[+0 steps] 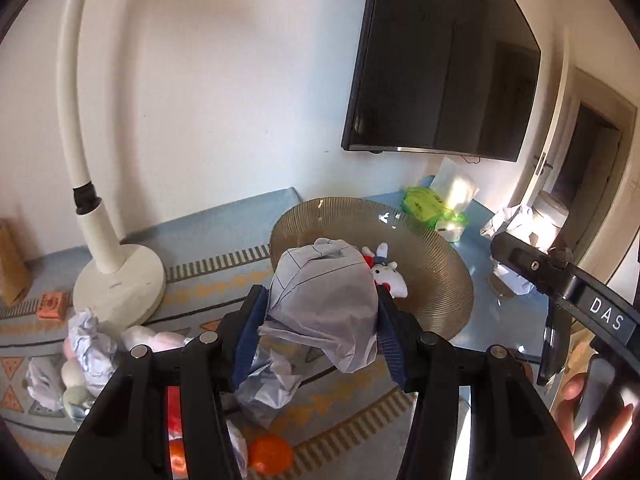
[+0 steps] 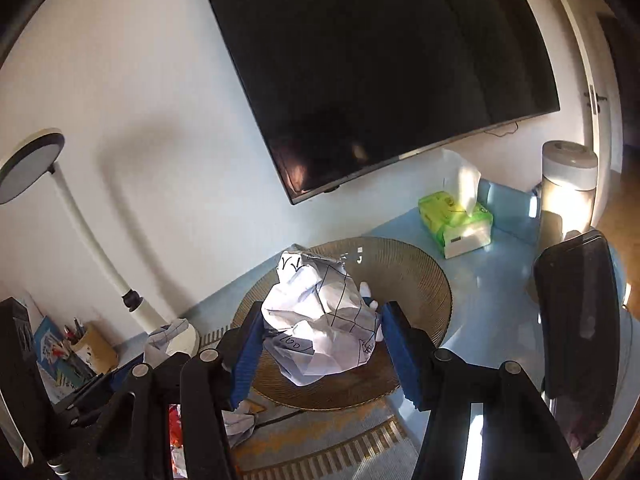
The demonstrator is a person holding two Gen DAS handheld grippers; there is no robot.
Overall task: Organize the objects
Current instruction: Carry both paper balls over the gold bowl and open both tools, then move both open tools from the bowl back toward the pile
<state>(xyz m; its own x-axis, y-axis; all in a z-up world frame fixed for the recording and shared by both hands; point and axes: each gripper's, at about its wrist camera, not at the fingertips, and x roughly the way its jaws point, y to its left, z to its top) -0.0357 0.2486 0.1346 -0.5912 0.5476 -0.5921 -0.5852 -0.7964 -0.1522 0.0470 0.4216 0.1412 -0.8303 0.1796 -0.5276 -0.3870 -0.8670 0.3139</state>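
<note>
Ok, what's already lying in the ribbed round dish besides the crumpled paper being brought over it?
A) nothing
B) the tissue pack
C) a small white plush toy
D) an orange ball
C: a small white plush toy lies in the ribbed dish, just behind the crumpled paper gripped by the left gripper.

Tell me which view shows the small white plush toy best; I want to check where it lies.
The left wrist view: the small white plush toy lies in the ribbed brown glass plate, mostly visible. In the right wrist view, crumpled white paper hides nearly all of it.
</note>
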